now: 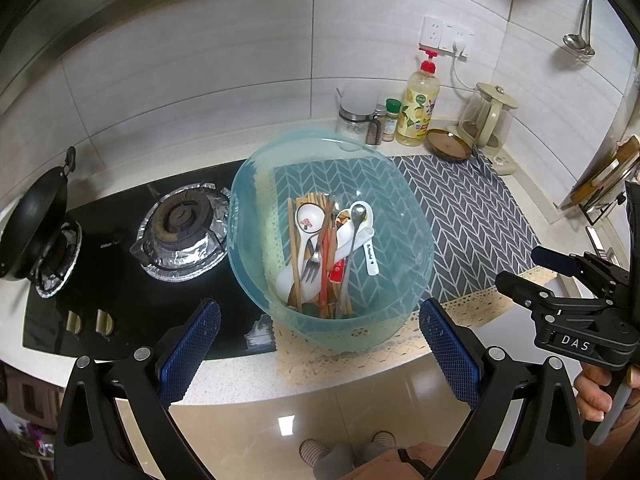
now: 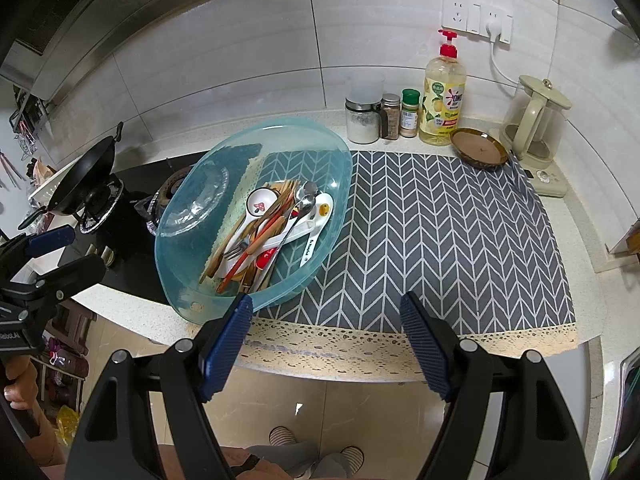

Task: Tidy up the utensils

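**Tiled kitchen corner with stone-look counter**

Large pale grey wall tiles (image 2: 224,52) run behind a speckled light countertop (image 2: 584,248). A black glass gas hob (image 1: 120,292) is set into the counter, under a steel range hood (image 1: 100,4). White wall sockets (image 2: 476,16) sit above the counter, one with a plug in it. The floor (image 2: 360,404) is glossy beige tile, catching a small bright reflection.

On my right gripper (image 1: 568,320) body, white letters read "DAS". The dish soap bottle (image 2: 444,104) at the counter's back edge carries a red "OMO" label. A white spoon handle (image 2: 309,249) bears small print I cannot read.
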Action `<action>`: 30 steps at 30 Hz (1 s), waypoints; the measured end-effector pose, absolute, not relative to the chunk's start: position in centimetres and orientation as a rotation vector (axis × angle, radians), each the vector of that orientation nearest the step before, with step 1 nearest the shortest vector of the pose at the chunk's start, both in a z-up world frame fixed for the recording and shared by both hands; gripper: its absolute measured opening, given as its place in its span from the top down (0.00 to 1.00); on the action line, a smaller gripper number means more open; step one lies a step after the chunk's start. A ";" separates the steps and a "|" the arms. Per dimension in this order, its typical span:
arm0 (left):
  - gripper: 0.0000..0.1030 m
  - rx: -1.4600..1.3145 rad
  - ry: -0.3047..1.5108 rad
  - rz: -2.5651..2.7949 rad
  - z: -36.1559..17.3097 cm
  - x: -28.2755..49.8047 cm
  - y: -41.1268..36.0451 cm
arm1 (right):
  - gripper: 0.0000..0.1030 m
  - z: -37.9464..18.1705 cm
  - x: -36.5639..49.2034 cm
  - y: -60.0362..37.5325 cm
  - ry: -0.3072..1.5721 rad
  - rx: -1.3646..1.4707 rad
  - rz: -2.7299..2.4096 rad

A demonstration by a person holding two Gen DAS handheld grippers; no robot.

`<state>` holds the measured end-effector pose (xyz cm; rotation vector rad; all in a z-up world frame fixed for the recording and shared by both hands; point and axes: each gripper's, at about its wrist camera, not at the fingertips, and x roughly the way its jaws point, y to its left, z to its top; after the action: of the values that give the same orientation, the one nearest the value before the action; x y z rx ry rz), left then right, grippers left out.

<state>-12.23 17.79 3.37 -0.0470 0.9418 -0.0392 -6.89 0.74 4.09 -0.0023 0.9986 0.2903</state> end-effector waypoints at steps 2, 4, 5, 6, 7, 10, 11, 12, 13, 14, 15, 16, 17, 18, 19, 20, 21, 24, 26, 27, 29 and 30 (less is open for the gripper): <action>0.04 -0.046 0.942 -0.040 3.5 -12.1 17.7 | 0.28 4.1 -6.9 0.8 0.998 -0.002 0.289; 0.04 -0.046 0.942 -0.039 3.5 -12.1 17.7 | 0.28 4.1 -6.9 0.7 0.999 -0.003 0.289; 0.04 -0.046 0.942 -0.039 3.5 -12.2 17.7 | 0.28 4.1 -6.9 0.7 0.999 -0.004 0.289; 0.04 -0.046 0.942 -0.039 3.5 -12.2 17.7 | 0.28 4.1 -6.9 0.6 0.999 -0.004 0.290; 0.04 -0.047 0.943 -0.039 3.4 -12.2 17.7 | 0.28 4.1 -6.9 0.6 0.999 -0.003 0.290; 0.04 -0.048 0.942 -0.040 3.5 -12.1 17.7 | 0.28 4.1 -6.9 0.7 0.999 -0.004 0.290; 0.04 -0.048 0.942 -0.039 3.5 -12.2 17.7 | 0.28 4.1 -6.9 0.7 0.999 -0.004 0.289; 0.04 -0.048 0.943 -0.038 3.5 -12.2 17.7 | 0.28 4.1 -6.9 0.7 0.999 -0.003 0.289; 0.04 -0.048 0.943 -0.038 3.5 -12.2 17.7 | 0.28 4.1 -7.0 0.8 0.999 -0.003 0.289; 0.04 -0.049 0.943 -0.037 3.5 -12.2 17.7 | 0.28 4.1 -7.0 0.8 0.999 -0.004 0.289; 0.04 -0.049 0.944 -0.037 3.5 -12.2 17.7 | 0.28 4.1 -7.0 0.8 1.000 -0.003 0.288; 0.04 -0.051 0.944 -0.037 3.5 -12.2 17.7 | 0.28 4.1 -7.0 0.7 1.001 -0.002 0.288; 0.04 -0.052 0.944 -0.036 3.4 -12.2 17.7 | 0.28 4.1 -7.0 0.6 1.001 -0.003 0.287; 0.04 -0.052 0.945 -0.035 3.4 -12.2 17.7 | 0.28 4.1 -7.1 0.6 1.002 -0.002 0.286; 0.04 -0.052 0.946 -0.034 3.4 -12.2 17.7 | 0.28 4.0 -7.1 0.5 1.004 -0.001 0.285; 0.04 -0.051 0.946 -0.032 3.3 -12.2 17.7 | 0.28 4.0 -7.2 0.5 1.004 -0.001 0.285; 0.04 -0.052 0.947 -0.032 3.2 -12.2 17.8 | 0.28 3.9 -7.2 0.5 1.006 -0.001 0.282; 0.04 -0.050 0.953 -0.028 3.0 -12.2 17.8 | 0.28 3.8 -7.3 0.4 1.008 0.001 0.279; 0.04 -0.052 0.952 -0.028 2.9 -12.3 17.9 | 0.28 3.7 -7.3 0.4 1.009 0.002 0.279; 0.04 -0.053 0.953 -0.030 2.8 -12.3 17.9 | 0.28 3.7 -7.4 0.4 1.010 0.003 0.280; 0.04 -0.057 0.951 -0.031 2.8 -12.5 17.8 | 0.28 3.6 -7.5 0.4 1.012 0.002 0.283; 0.04 -0.058 0.950 -0.031 2.7 -12.5 17.9 | 0.28 3.5 -7.5 0.4 1.013 0.002 0.284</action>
<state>-12.51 17.85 2.74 -0.0579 0.9500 -0.0307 -7.50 0.43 3.55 0.0017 1.0129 0.2837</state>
